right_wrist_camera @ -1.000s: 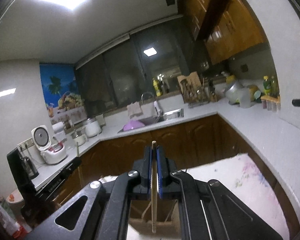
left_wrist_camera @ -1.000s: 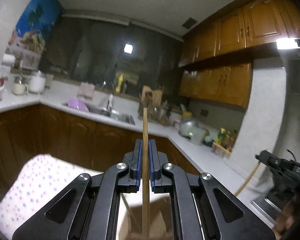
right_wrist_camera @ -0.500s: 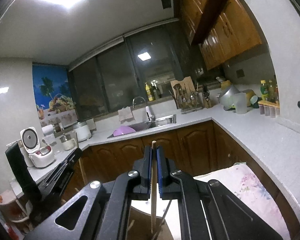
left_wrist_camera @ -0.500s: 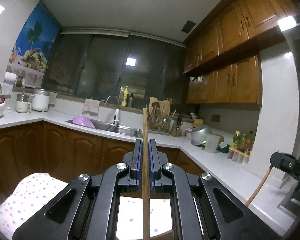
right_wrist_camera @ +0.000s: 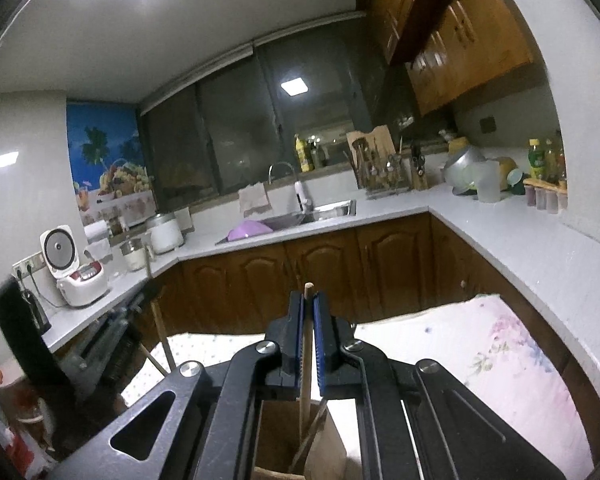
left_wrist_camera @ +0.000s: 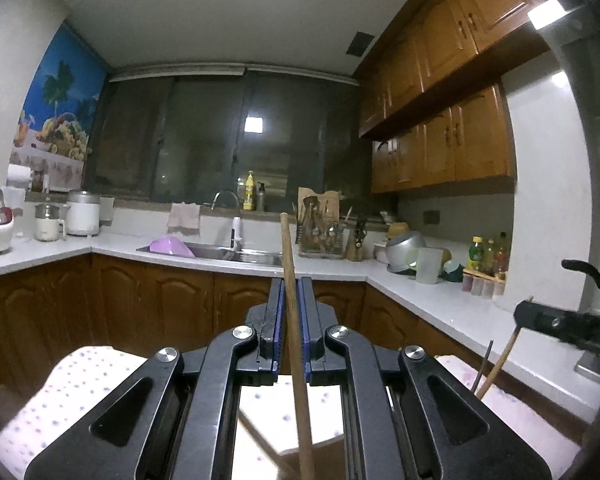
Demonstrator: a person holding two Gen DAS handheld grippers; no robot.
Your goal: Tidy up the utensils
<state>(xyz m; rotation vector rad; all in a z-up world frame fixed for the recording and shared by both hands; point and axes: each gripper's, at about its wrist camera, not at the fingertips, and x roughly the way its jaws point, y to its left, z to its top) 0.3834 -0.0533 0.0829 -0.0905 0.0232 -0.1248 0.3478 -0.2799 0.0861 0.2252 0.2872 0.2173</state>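
Note:
My left gripper (left_wrist_camera: 291,292) is shut on a long wooden stick (left_wrist_camera: 296,328), held upright, its top well above the fingertips. My right gripper (right_wrist_camera: 308,300) is shut on a shorter wooden stick (right_wrist_camera: 306,344), whose lower end reaches into a brown wooden holder (right_wrist_camera: 296,436) just below the jaws. That holder contains a few other thin utensils (right_wrist_camera: 314,428). In the left wrist view the right gripper (left_wrist_camera: 568,326) shows at the right edge with its stick (left_wrist_camera: 500,364) slanting down. In the right wrist view the left gripper (right_wrist_camera: 112,324) shows at the left with its stick (right_wrist_camera: 162,340).
Both grippers hang over a table with a white dotted and floral cloth (right_wrist_camera: 512,360). An L-shaped white counter (left_wrist_camera: 428,296) runs behind, with a sink (left_wrist_camera: 236,254), a rice cooker (right_wrist_camera: 74,268), a utensil rack (left_wrist_camera: 320,232) and bottles (left_wrist_camera: 488,254). Wooden cupboards (left_wrist_camera: 440,152) hang above.
Both wrist views have tilted downward and steadied, so the counter and cloth sit higher in frame. The right stick now reaches into the wooden holder. Both grips are unchanged.

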